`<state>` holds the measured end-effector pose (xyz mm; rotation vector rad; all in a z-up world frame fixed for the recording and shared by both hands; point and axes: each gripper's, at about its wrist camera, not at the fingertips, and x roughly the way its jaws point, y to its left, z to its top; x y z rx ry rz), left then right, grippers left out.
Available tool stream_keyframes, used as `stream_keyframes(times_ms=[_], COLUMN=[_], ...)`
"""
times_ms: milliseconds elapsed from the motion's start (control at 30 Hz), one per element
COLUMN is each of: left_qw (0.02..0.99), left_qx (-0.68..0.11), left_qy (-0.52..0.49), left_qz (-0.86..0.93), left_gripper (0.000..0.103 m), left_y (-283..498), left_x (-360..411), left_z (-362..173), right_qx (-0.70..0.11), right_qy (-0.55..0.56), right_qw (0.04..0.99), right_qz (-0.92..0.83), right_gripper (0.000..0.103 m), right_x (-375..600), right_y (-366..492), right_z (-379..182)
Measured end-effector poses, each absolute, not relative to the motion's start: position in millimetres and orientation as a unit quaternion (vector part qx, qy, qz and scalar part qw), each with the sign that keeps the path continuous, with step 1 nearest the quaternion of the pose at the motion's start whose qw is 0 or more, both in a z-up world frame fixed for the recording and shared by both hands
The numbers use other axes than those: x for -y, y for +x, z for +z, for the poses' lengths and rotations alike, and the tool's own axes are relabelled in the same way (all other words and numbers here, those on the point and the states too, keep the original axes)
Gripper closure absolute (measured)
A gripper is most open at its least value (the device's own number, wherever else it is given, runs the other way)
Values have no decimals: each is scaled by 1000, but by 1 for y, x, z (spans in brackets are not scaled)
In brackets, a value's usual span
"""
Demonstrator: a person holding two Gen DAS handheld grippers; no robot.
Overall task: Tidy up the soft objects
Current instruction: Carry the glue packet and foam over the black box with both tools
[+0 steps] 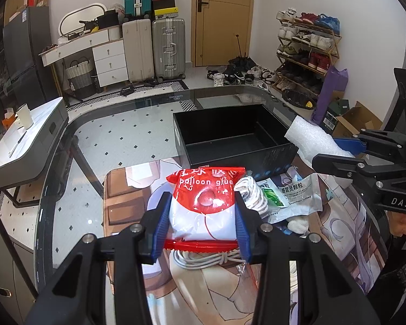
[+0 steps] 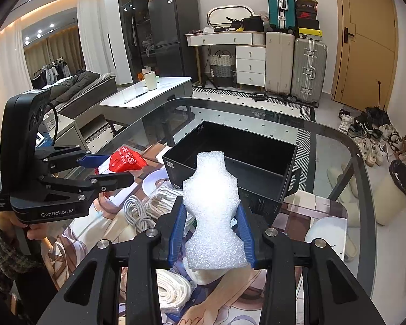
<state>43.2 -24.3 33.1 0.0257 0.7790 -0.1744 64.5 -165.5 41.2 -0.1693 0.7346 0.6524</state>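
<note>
My left gripper (image 1: 202, 211) is shut on a red and white "balloon glue" bag (image 1: 204, 203) and holds it above the mat. It also shows in the right wrist view (image 2: 127, 159). My right gripper (image 2: 211, 216) is shut on a white foam sheet (image 2: 212, 216), held near the front of the open black box (image 2: 259, 173). In the left wrist view the foam sheet (image 1: 315, 138) sits at the right of the black box (image 1: 230, 138), which looks empty.
On the printed mat (image 1: 127, 197) lie white cable coils (image 2: 138, 211), green and white sachets (image 1: 292, 197) and a white rope bundle (image 2: 173, 295). The glass table (image 1: 116, 140) has a curved far edge. Suitcases, a shoe rack and a door stand behind.
</note>
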Motion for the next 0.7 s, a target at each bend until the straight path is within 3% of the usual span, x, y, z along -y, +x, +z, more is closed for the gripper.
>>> stream_keyframes(times_ms=[700], left_qw=[925], left_qx=[-370], left_qy=[14], left_qz=[-89], left_gripper=[61], left_y=[84], left_x=[25], left_z=[47], right_qx=[-361], right_qy=[-82], right_qw=[875], right_qz=[311], right_gripper=[65], right_x=[159], right_y=[97], right_z=[49])
